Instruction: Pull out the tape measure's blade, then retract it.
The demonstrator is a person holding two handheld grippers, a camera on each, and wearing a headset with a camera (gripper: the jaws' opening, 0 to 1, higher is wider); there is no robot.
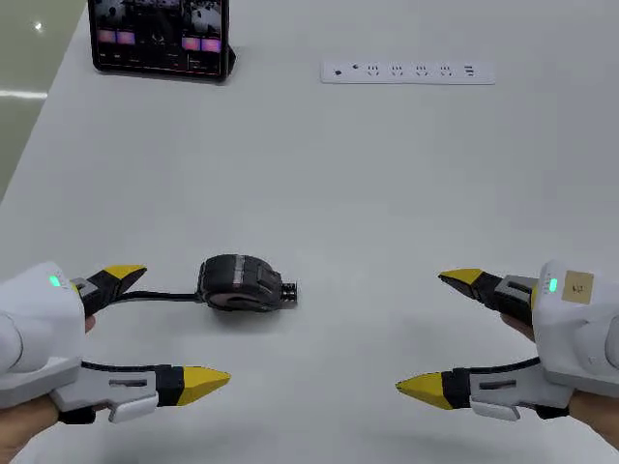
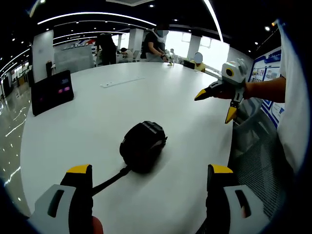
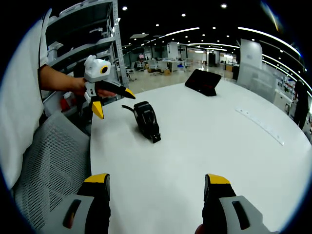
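Tape measure lies on the tabletop just ahead of the left tool, well apart from the right tool; both tools are spread wide and empty. I think the left tool should clamp it firmly, then the right tool pinch the blade hook, which points toward it, and pull straight.

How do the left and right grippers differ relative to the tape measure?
The left gripper sits close to the tape measure, on its strap side; the right gripper sits farther off, on the blade-tip side. The strap runs in between the left gripper's jaws; only bare table lies between the right gripper's jaws. Shared: both are open, hold nothing, and point their yellow tips inward at each other.
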